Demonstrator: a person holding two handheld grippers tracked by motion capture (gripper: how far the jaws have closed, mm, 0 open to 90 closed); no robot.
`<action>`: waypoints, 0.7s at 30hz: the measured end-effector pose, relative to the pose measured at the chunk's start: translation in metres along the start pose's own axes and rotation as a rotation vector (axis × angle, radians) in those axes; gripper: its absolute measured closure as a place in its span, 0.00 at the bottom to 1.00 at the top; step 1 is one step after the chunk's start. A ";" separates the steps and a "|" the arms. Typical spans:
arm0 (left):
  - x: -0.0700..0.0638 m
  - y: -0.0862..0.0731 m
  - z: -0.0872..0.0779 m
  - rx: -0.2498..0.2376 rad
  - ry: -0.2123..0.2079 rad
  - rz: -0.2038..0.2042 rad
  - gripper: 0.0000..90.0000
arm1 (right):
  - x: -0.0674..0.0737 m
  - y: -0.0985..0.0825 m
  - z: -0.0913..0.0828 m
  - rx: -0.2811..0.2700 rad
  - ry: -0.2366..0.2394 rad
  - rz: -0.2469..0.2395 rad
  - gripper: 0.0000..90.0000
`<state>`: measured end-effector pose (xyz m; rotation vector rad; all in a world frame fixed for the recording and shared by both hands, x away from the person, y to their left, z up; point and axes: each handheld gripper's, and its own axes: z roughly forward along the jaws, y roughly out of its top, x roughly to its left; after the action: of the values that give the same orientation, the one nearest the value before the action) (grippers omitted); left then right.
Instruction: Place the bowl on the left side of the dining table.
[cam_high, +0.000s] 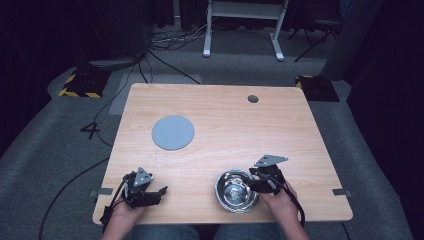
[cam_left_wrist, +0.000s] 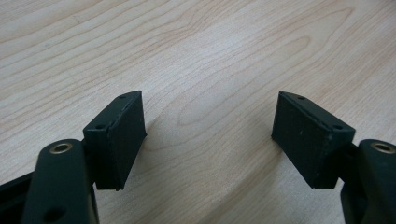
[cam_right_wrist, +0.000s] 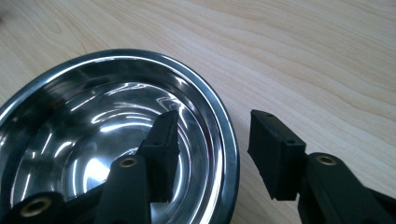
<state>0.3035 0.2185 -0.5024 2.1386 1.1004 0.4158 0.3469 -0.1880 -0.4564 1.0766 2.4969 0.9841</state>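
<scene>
Straddling the bowl's (cam_right_wrist: 116, 140) rim, the right gripper (cam_right_wrist: 212, 154) has one jaw inside the steel basin and the other outside over the table (cam_right_wrist: 303, 56), so the rim wall runs straight through the gap between them. The jaws stand about half open and neither pad presses on the metal yet; nothing is held. In the high view the bowl (cam_high: 235, 191) sits just left of this gripper (cam_high: 255, 184), near the table's front edge, and the right hand (cam_high: 276, 200) comes at it from the side, low and nearly level, its fingers wrapped round the tool's body. Being round, the bowl has no long axis to line up with; what matters, I judge, is that the jaws close square across the rim. The left gripper (cam_left_wrist: 208, 140) is well apart from the bowl, resting low over bare wood with its jaws wide and empty, so the right hand is plainly the nearer one. A grey disc (cam_high: 173, 132) lies farther off, beyond the left gripper (cam_high: 150, 192).
</scene>
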 end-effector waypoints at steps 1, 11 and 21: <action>0.000 0.000 0.000 -0.001 0.002 0.000 0.29 | 0.000 0.000 0.003 0.020 0.005 -0.006 0.66; 0.000 0.000 0.000 0.000 0.002 0.001 0.29 | -0.003 -0.003 0.011 0.080 0.009 0.012 0.80; 0.000 0.000 0.000 -0.001 0.002 0.001 0.29 | -0.008 -0.002 0.007 0.078 0.047 0.042 0.85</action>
<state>0.3036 0.2185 -0.5024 2.1383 1.0999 0.4189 0.3551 -0.1915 -0.4632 1.1463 2.5798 0.9402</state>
